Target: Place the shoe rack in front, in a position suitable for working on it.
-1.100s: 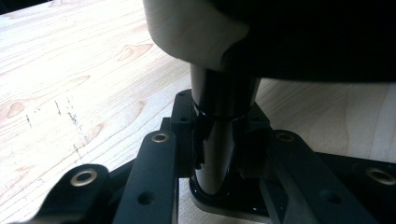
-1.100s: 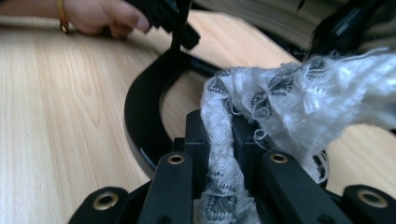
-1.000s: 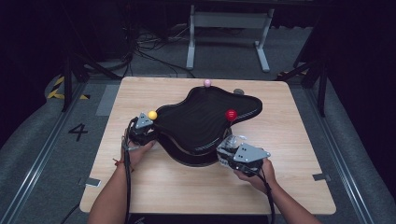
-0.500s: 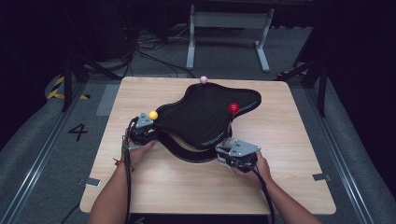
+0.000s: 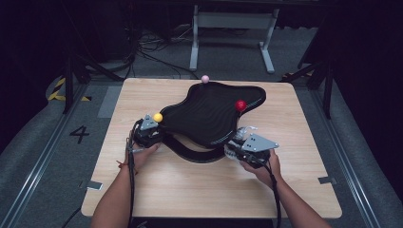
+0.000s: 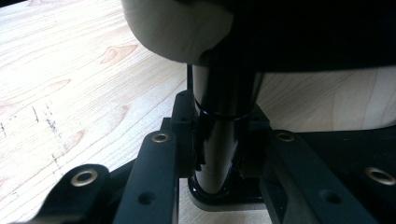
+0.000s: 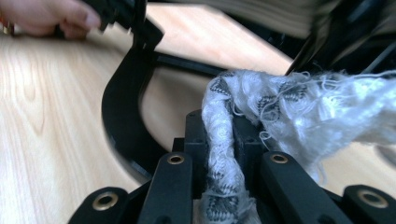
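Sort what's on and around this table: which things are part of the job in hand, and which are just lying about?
In the job:
- left gripper, shut on the black stand's post
- right gripper, shut on a white cloth
- black stand with yellow, red and pink balls

Lying about:
- grey frame on the floor
- floor cables

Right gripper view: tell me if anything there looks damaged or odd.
The white cloth clamped in the right hand-held gripper is frayed, with loose threads sticking out along its edges. The picture's top is blurred. Nothing else stands out.
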